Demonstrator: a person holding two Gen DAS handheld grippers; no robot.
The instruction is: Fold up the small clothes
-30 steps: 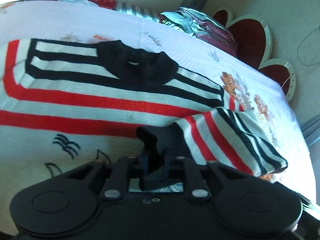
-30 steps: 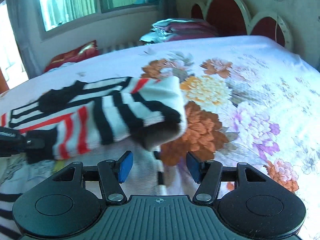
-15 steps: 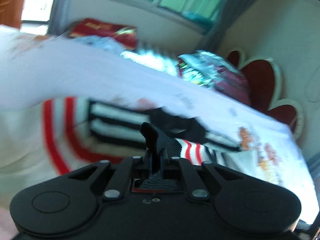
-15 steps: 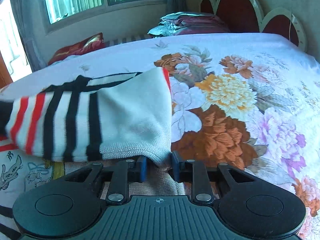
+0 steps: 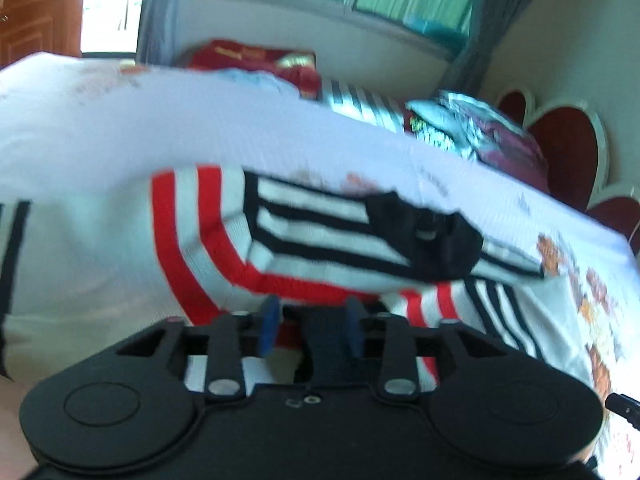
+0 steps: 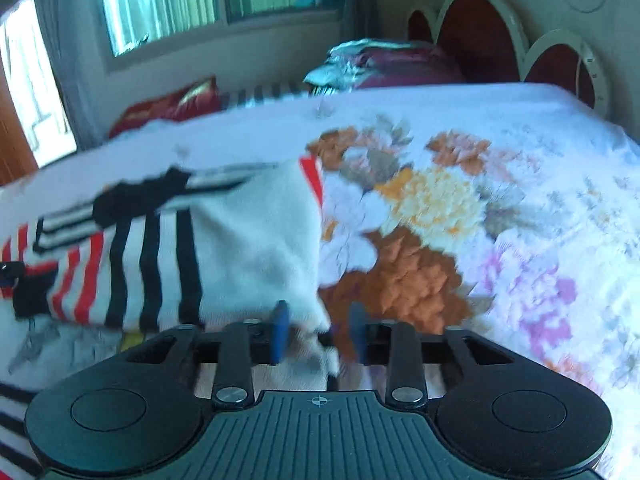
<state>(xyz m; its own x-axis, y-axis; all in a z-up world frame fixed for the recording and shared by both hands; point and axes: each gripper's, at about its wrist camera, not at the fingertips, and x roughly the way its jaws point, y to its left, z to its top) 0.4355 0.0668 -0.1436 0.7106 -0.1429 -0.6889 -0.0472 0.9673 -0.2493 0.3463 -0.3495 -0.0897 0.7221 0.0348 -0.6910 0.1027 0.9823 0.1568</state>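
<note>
A small white knit sweater (image 5: 320,236) with red and black stripes and a black collar (image 5: 424,240) lies flat on the bed. One striped sleeve (image 6: 132,264) is folded across its body. My left gripper (image 5: 312,330) hovers low over the sweater's red stripes. Its jaws are opening, and the sleeve's black cuff (image 5: 328,356) lies loose between the blue pads (image 5: 269,330). At the sweater's folded white edge (image 6: 260,240) is my right gripper (image 6: 318,332). Its jaws are opening too, with a corner of white fabric slack between the pads (image 6: 280,332).
The bed sheet (image 6: 460,240) carries large orange and purple flowers to the right of the sweater. A red and cream headboard (image 6: 480,40), a pile of folded bedding (image 6: 384,64) and a red cushion (image 5: 256,60) sit at the far side under the window.
The left gripper carried the black cuff over the sweater's body, then its jaws parted off it. The right gripper closed on the white folded edge, then parted again.
</note>
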